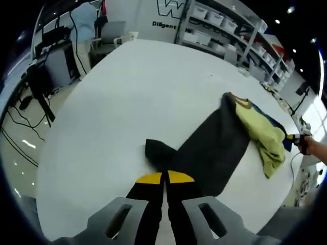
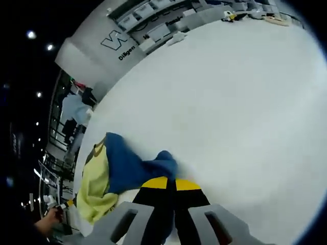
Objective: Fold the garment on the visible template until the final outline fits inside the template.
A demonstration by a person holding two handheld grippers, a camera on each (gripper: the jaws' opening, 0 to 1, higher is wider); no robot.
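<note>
In the left gripper view, my left gripper (image 1: 164, 177) has its jaws pressed together on a dark corner of the garment (image 1: 219, 143). The garment stretches away to the upper right over the white table (image 1: 127, 97). In the right gripper view, my right gripper (image 2: 171, 184) pinches the blue part of the garment (image 2: 127, 171), which lies to its left.

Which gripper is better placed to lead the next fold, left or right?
Probably left. The left gripper is shut on a corner of the dark section, which lies long and flat across the white table. The right gripper is shut on the blue part, bunched beside the yellow fabric.
</note>
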